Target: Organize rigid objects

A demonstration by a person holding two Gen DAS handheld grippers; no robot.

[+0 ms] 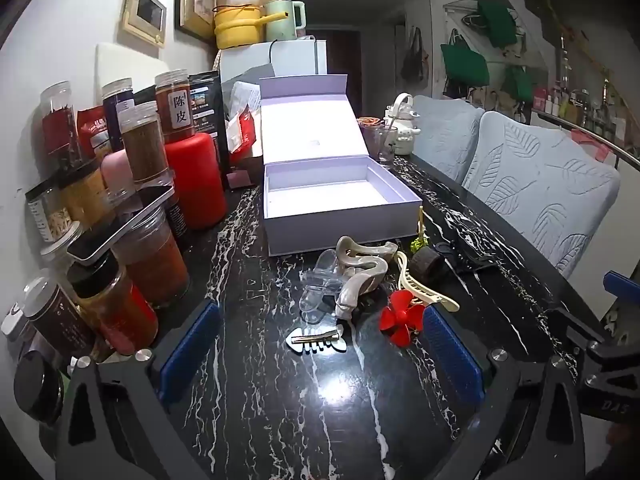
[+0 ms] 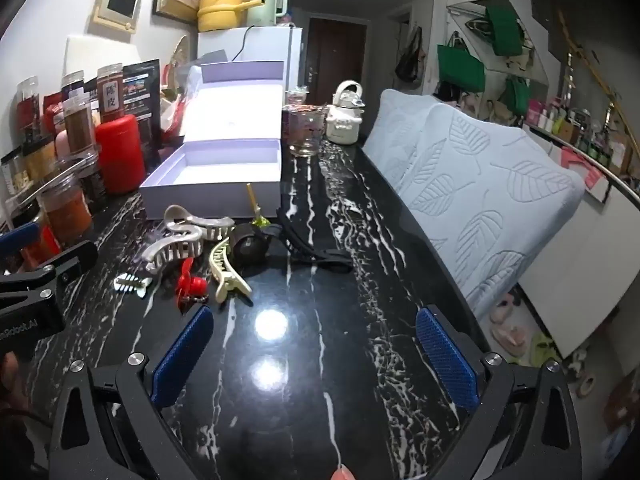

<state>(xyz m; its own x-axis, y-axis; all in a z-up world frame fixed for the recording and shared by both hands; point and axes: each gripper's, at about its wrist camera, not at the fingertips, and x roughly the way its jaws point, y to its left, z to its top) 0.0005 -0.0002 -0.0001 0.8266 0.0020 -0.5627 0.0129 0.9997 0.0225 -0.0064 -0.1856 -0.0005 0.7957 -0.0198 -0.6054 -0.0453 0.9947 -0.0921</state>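
Hair clips and small trinkets lie in a loose heap on the black marble table (image 1: 248, 400), just in front of an open lavender box (image 1: 340, 216) whose lid (image 1: 310, 124) stands tilted back at the far side. The box tray holds nothing.

At the far left, against the wall, spice jars (image 1: 140, 148) and a red canister (image 1: 196, 180) crowd the table edge. Moving right into the heap: a fishbone-shaped clip (image 1: 316, 342) lies nearest, with a clear claw clip (image 1: 320, 288) just beyond it. A grey claw clip (image 1: 360, 276) rests against the clear one. Right of these sits a red flower clip (image 1: 400, 316), touching a cream banana clip (image 1: 424, 288) that runs diagonally. Beyond it is a dark round wooden piece (image 1: 430, 266), then a black clip (image 1: 464, 258) at the right end of the heap. A thin gold stick with a green tip (image 1: 420, 228) stands close to the box's near right corner.

Farther right, a glass cup (image 1: 384, 144) and a white pot-shaped figure (image 1: 402, 128) stand at the far end of the table, beside leaf-patterned cushions (image 1: 540, 200).

The left gripper (image 1: 320, 356) hovers with jaws spread wide apart around the fishbone clip, gripping nothing. The right gripper (image 2: 316, 356) is likewise spread wide over bare table, right of the heap.
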